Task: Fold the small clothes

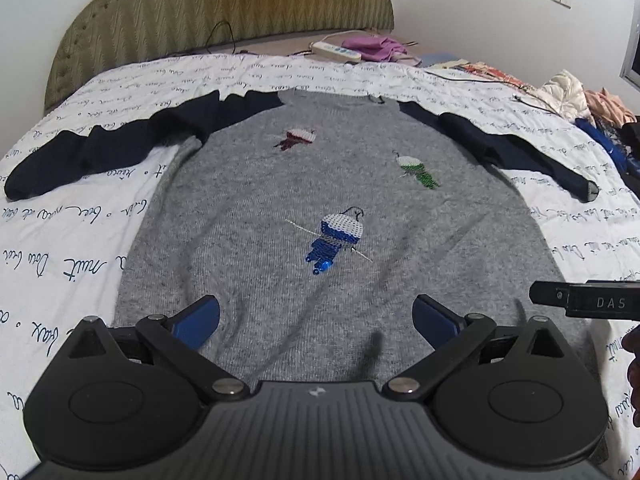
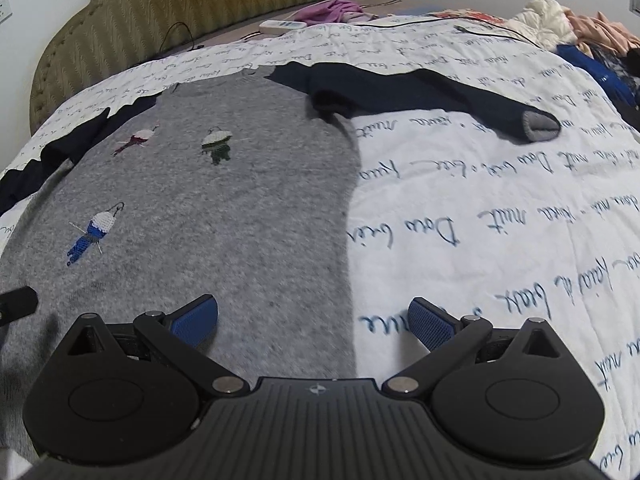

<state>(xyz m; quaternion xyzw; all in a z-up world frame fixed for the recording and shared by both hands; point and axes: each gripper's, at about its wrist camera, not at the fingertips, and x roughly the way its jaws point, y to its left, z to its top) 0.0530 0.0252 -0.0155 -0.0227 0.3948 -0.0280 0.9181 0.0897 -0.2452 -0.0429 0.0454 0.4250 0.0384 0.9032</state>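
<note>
Home bedroom: a bed with a white script-printed quilt, green padded headboard at the far end against a white wall, power strip and clothes pile far right.

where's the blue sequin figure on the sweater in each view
Left wrist view: the blue sequin figure sits near the middle of the picture, on the grey sweater, ahead of the open jaws.
Right wrist view: the blue sequin figure sits at the left, ahead and left of the open jaws.
Shared landmark: the green sequin figure, farther up the sweater towards the green headboard.
</note>
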